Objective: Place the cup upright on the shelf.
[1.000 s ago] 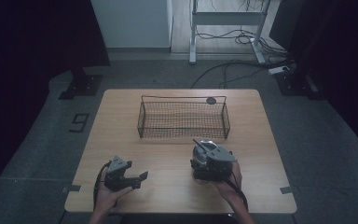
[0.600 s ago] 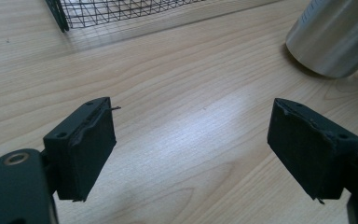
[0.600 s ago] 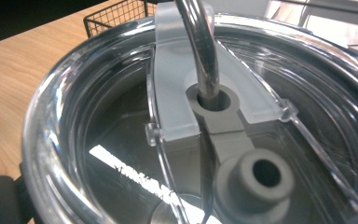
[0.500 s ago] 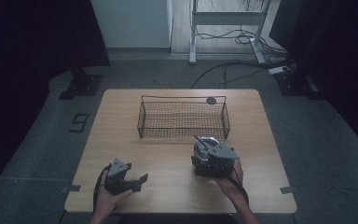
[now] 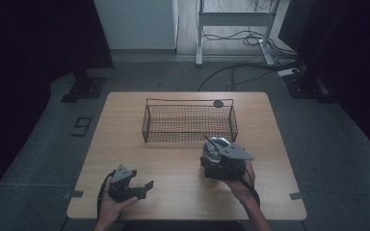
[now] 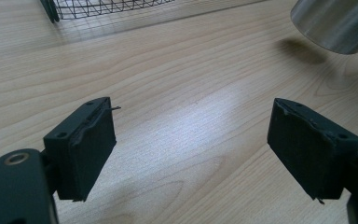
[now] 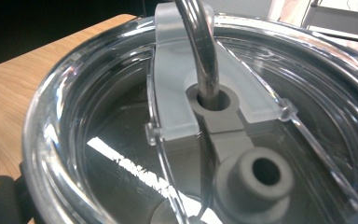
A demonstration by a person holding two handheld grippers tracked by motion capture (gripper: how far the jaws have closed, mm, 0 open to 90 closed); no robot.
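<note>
Right tool [image 5: 216, 155] is what I read first: in the high view it sits over a steel tumbler [image 5: 215, 149] on the right half of the desk [image 5: 183, 197], and from its own camera I look straight down on the tumbler's clear lid [image 7: 121, 116], very close, with a metal straw [image 7: 200, 51] rising through a hole in the grey slider. The tumbler fills the space between the jaws, so I judge this tool to be clamped on the tumbler, though I cannot see the pads themselves. Its grey three-cornered plate lies on top, and the person's right hand [image 5: 236, 185] grips it from behind.

The tumbler stands, as far as I can tell, on the desk just in front of the wire basket [image 5: 190, 122], near the basket's right corner but apart from it. From the left gripper view I catch the tumbler's brushed steel wall [image 6: 335, 21] at the upper right, tilted in that picture, with its shadow on the wood beneath.

Left tool [image 5: 142, 185] rests low over the front left part of the desk, well apart from the tumbler, held in the left hand [image 5: 113, 204]. Its jaws stand wide apart with only bare wood grain between them.

A small dark round object [image 5: 218, 103] lies on the desk just behind the basket's far right corner.
</note>
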